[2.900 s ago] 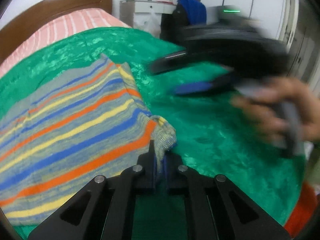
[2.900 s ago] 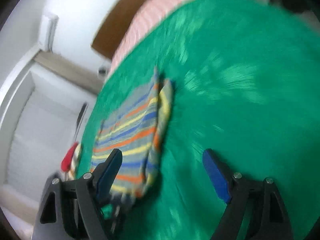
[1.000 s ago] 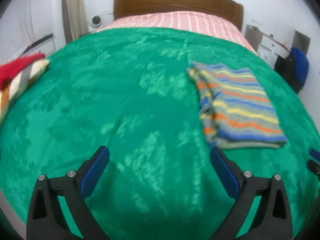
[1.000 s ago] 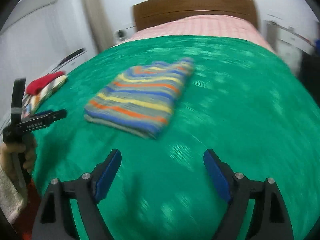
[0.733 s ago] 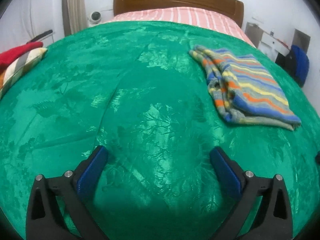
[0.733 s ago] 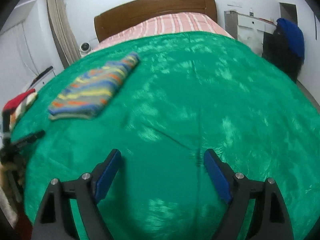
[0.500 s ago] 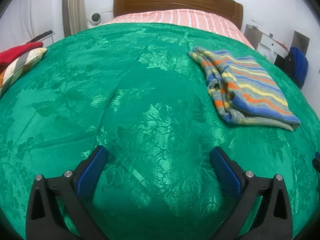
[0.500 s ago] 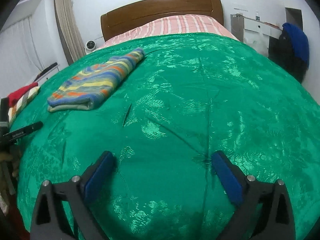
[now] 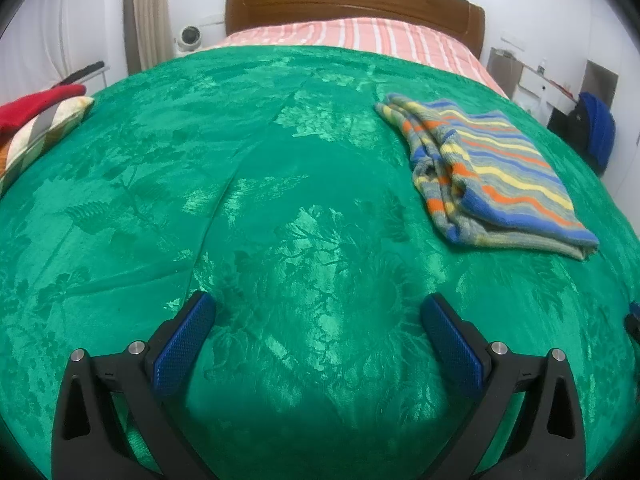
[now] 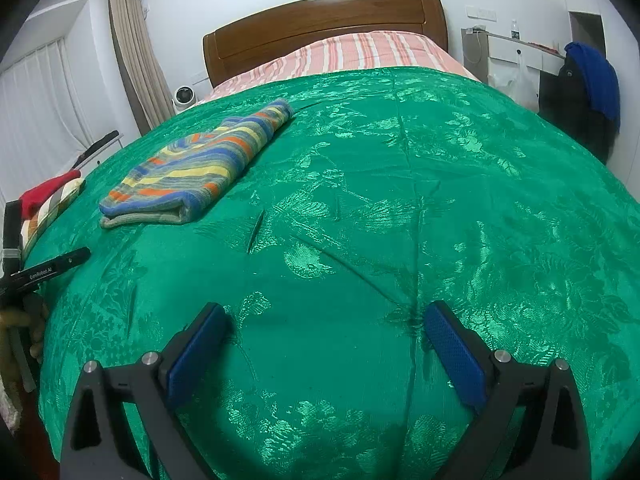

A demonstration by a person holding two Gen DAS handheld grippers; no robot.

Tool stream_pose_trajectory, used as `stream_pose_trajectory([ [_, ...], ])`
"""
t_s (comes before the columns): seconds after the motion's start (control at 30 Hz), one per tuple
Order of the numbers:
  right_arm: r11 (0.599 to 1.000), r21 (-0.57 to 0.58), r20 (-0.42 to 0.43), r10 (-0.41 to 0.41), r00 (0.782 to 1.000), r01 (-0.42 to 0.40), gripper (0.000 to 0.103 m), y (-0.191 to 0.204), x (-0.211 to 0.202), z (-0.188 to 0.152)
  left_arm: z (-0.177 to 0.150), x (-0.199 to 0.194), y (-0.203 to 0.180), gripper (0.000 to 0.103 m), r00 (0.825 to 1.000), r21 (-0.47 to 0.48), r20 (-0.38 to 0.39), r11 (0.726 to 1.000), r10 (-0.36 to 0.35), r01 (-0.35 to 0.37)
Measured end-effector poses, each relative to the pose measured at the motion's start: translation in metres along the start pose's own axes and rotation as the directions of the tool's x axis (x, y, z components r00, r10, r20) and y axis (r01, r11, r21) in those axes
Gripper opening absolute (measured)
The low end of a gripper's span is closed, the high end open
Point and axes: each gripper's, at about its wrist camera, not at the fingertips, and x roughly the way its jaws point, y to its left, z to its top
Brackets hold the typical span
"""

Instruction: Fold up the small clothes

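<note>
A folded striped knit garment in blue, orange, yellow and grey lies on the green bedspread, up and to the right in the left wrist view. The same striped garment lies at the upper left in the right wrist view. My left gripper stands open low over bare bedspread, well short of the garment, nothing between its blue pads. My right gripper is wide open over the green bedspread, also holding nothing. The left tool and the hand on it show at the left edge of the right wrist view.
A pile of red and striped clothes sits at the bed's left edge. The wooden headboard and pink striped sheet lie at the far end. A chair with dark and blue clothing and a white desk stand on the right.
In the last second both views steadied low over the bedspread. The right gripper's view swung rightward, so the folded garment slid to its upper left. Its jaws widened a little.
</note>
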Motion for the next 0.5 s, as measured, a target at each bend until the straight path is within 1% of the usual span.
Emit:
stream_pose_trajectory([
  [0.03,1.000,0.000,-0.002,0.000,1.000,0.000,0.099,0.000,0.000,0.000,0.003,-0.004,0.002,0.102,0.999,0.003,-0.025,0.999,-0.034,0.034],
  [0.1,1.000,0.000,-0.020,-0.005,1.000,0.005,0.099,0.000,-0.001,0.002,0.012,-0.014,0.009,0.101,0.993,-0.036,-0.020,0.992,-0.119,0.119],
  [0.13,1.000,-0.002,-0.031,-0.009,0.999,0.009,0.099,0.001,-0.002,0.002,0.024,-0.025,0.016,0.101,0.978,-0.100,0.025,0.973,-0.208,0.209],
  [0.2,1.000,-0.002,-0.028,-0.008,1.000,0.008,0.099,0.002,-0.005,0.001,0.044,-0.035,0.020,0.102,0.951,-0.160,0.089,0.938,-0.297,0.308],
  [0.23,1.000,0.001,-0.022,-0.006,1.000,0.006,0.099,0.002,-0.006,-0.001,0.056,-0.036,0.018,0.102,0.936,-0.170,0.101,0.921,-0.336,0.349],
  [0.27,1.000,0.006,-0.026,-0.010,1.000,0.010,0.099,0.002,-0.007,0.000,0.075,-0.030,0.008,0.102,0.917,-0.156,0.079,0.904,-0.391,0.399],
  [0.3,1.000,0.012,-0.040,-0.017,0.999,0.018,0.099,0.003,-0.007,0.002,0.083,-0.024,0.001,0.102,0.909,-0.138,0.049,0.898,-0.415,0.418],
  [0.33,1.000,0.027,-0.051,-0.012,0.999,0.013,0.099,0.005,-0.008,0.007,0.101,-0.006,-0.017,0.102,0.896,-0.089,-0.029,0.894,-0.443,0.439],
  [0.37,0.997,0.068,-0.042,0.047,0.998,-0.044,0.099,0.006,-0.010,0.017,0.110,0.007,-0.028,0.102,0.895,-0.056,-0.070,0.897,-0.441,0.438],
  [0.4,0.990,0.098,-0.028,0.100,0.995,-0.097,0.099,0.007,-0.010,0.027,0.119,0.021,-0.037,0.102,0.902,-0.025,-0.102,0.907,-0.420,0.420],
  [0.43,0.983,0.121,-0.015,0.144,0.989,-0.141,0.099,0.010,-0.008,0.039,0.131,0.043,-0.048,0.101,0.927,0.011,-0.130,0.934,-0.352,0.357],
  [0.47,0.972,0.135,-0.006,0.193,0.981,-0.190,0.099,0.014,0.000,0.060,0.138,0.059,-0.052,0.101,0.941,0.017,-0.142,0.950,-0.307,0.312],
  [0.5,0.965,0.139,-0.001,0.226,0.974,-0.223,0.099,0.017,0.008,0.075,0.142,0.071,-0.053,0.101,0.947,0.013,-0.154,0.958,-0.281,0.286],
])
